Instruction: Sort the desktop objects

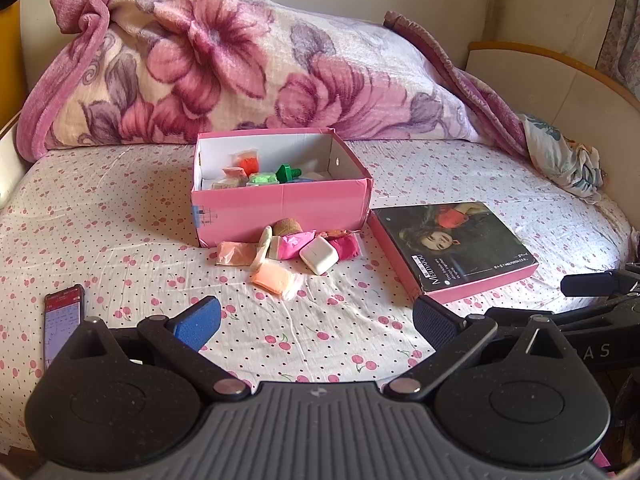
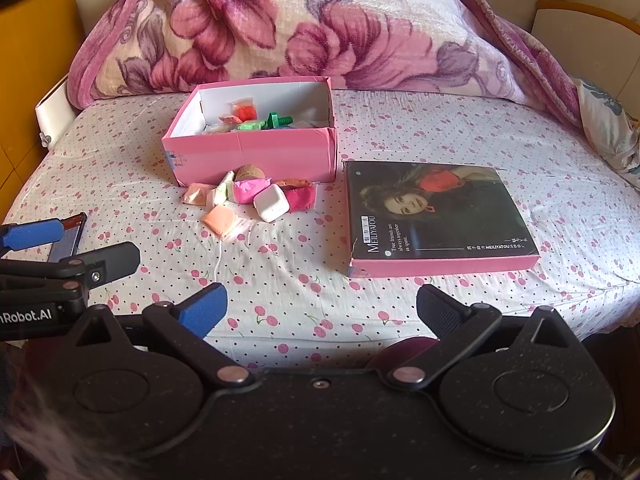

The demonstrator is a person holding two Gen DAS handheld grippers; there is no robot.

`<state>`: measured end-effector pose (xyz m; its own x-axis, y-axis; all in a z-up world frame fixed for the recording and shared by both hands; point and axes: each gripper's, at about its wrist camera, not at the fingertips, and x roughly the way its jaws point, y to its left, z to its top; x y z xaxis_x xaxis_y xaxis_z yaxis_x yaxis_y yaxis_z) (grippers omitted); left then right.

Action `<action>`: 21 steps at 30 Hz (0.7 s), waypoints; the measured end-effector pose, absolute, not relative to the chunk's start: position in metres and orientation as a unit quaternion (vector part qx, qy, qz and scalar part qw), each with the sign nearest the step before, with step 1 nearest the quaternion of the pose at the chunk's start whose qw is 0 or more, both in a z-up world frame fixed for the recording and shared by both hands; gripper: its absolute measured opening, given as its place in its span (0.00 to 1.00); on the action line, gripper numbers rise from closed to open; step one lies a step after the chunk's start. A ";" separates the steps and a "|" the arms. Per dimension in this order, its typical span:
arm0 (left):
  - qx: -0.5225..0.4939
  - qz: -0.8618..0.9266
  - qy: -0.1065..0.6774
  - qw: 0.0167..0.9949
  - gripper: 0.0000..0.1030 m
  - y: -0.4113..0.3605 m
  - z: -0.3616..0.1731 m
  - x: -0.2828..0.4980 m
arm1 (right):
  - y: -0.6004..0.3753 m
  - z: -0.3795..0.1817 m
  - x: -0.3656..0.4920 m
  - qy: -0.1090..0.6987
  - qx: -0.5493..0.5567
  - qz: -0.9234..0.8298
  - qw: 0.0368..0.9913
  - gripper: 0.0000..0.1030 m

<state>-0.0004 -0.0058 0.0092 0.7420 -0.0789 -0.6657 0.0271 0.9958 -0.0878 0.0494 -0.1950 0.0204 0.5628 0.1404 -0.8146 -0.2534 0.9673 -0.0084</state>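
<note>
An open pink box (image 1: 280, 208) (image 2: 256, 148) stands on the bed, with several small packets and a green bolt (image 1: 286, 172) (image 2: 276, 120) inside. In front of it lies a pile of small items: a white case (image 1: 318, 255) (image 2: 272, 202), an orange packet (image 1: 272, 278) (image 2: 220, 220), pink packets (image 1: 294, 244) (image 2: 248, 191). My left gripper (image 1: 316, 320) is open and empty, well short of the pile. My right gripper (image 2: 322, 308) is open and empty, nearer the bed's front edge.
The box lid (image 1: 452, 246) (image 2: 436, 216), printed with a woman's picture, lies right of the box. A phone (image 1: 62, 320) (image 2: 68, 236) lies at the left. A rolled floral blanket (image 1: 240, 68) (image 2: 300, 28) fills the back. The left gripper shows in the right wrist view (image 2: 72, 248).
</note>
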 end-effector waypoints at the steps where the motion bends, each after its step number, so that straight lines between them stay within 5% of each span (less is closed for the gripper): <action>1: -0.036 -0.028 0.358 0.933 1.00 -0.006 0.009 0.000 | -0.194 0.021 0.049 0.454 -0.062 0.111 0.882 0.99; 21: -0.069 -0.032 0.364 0.928 1.00 0.015 -0.008 0.007 | -0.198 0.001 0.055 0.464 -0.018 0.158 0.871 0.99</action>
<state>0.0074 0.0151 -0.0076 0.7335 -0.1103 -0.6707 0.0101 0.9884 -0.1515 0.0546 -0.1977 0.0007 0.5189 0.2596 -0.8145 -0.2927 0.9491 0.1160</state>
